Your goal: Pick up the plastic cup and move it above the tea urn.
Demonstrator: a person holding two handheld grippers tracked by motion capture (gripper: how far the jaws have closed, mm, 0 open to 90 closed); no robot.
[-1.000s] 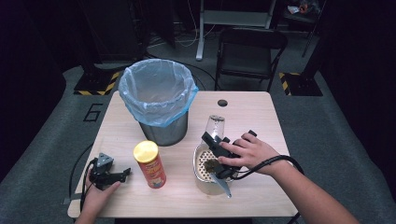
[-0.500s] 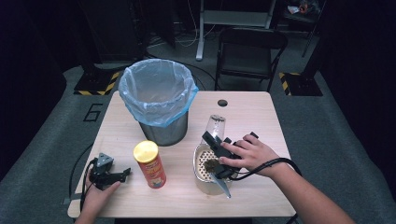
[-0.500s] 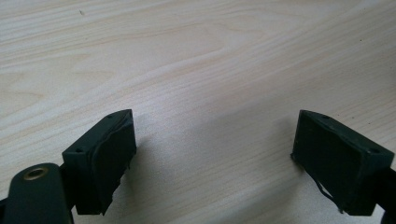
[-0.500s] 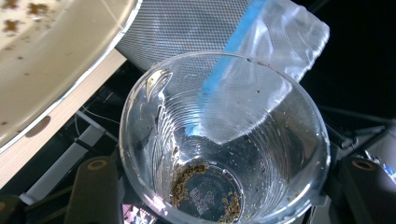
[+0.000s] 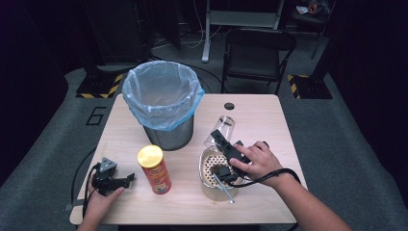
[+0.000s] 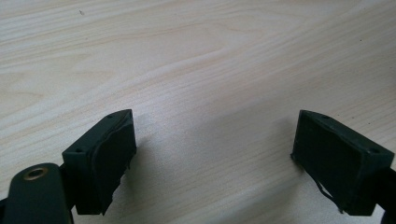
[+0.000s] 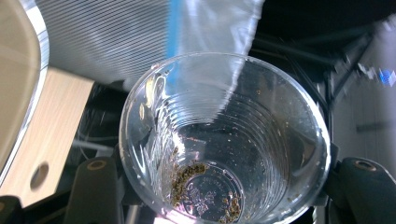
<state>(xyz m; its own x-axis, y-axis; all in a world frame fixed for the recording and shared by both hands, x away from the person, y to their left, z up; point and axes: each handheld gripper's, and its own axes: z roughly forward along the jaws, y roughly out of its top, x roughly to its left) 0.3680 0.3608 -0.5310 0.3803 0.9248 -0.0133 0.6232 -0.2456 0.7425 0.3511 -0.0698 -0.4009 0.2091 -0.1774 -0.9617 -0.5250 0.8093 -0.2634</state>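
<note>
A clear plastic cup (image 5: 223, 129) lies tilted on its side between the jaws of my right gripper (image 5: 217, 138), which is shut on it, just above a beige bowl fitted with a perforated metal strainer (image 5: 208, 166). In the right gripper view the cup (image 7: 224, 135) opens toward the camera, with brownish crumbs stuck near its bottom, and my right gripper (image 7: 224, 191) clamps its sides. My left gripper (image 5: 126, 180) rests at the table's front left, held by a hand. In the left gripper view my left gripper (image 6: 215, 154) stands open over bare wood.
A metal bin with a blue liner (image 5: 163, 103) stands at the table's back left. A red chip can with a yellow lid (image 5: 154, 169) stands upright between the two grippers. A cable hole (image 5: 229, 106) is near the far edge. A black chair (image 5: 257, 48) sits beyond the table.
</note>
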